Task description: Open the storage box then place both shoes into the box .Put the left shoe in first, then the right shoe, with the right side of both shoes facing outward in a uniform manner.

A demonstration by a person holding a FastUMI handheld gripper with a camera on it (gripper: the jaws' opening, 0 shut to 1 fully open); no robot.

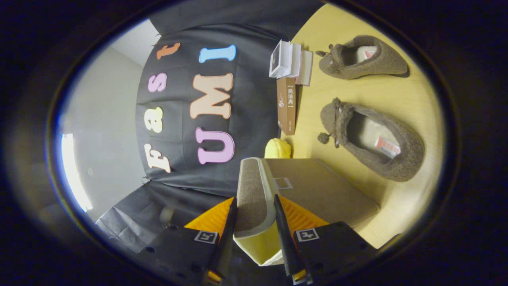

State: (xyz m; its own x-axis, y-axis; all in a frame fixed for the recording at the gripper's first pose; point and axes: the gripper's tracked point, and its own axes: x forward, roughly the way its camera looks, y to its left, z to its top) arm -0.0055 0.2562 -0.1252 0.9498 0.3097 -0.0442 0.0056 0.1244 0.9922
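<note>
The tongs are clamped on the lid of the storage box, one finger on each face; the lid stands raised on edge. The box rests on the desk. Beyond it lie two fuzzy shoes: the near shoe just past the box, the far shoe well apart. Books stand beside the booth wall, with a yellow object, possibly a toy, next to the box.
</note>
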